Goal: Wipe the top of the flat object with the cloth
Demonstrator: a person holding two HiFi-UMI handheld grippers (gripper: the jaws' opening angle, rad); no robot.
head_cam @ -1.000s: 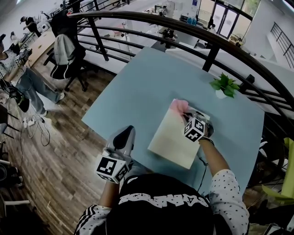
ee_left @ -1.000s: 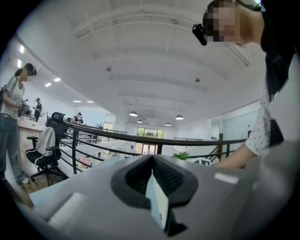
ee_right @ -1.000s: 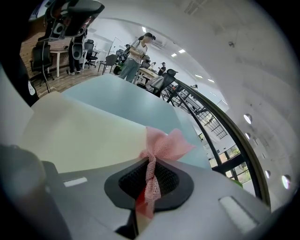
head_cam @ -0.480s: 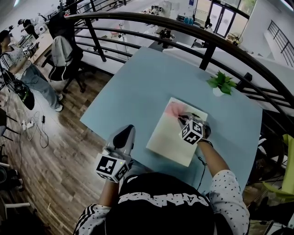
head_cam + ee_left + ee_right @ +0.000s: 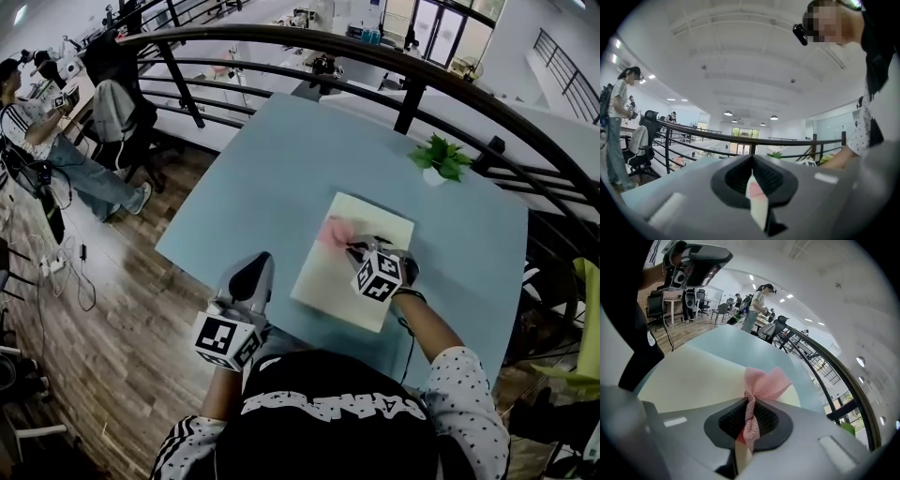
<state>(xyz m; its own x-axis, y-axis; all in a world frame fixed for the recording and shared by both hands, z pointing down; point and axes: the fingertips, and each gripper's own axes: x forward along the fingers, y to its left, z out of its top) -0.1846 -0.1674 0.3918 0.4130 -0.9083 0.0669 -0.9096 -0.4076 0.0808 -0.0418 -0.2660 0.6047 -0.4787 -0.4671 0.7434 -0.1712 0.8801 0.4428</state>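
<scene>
Pale blue worktop (image 5: 281,178) beside a black railing (image 5: 281,37); cream flat object (image 5: 323,281) lies near the front edge.
Pink cloth (image 5: 334,232), twisted, is pinched in the right tool (image 5: 354,249), its free end spread on the flat object's far-left part. The left tool (image 5: 255,267) is pressed together, empty, at the worktop's near-left edge, apart from the flat object. A potted plant (image 5: 438,157) stands at the far side.

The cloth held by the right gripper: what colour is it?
Pink. The cloth shows best in the right gripper view.
</scene>
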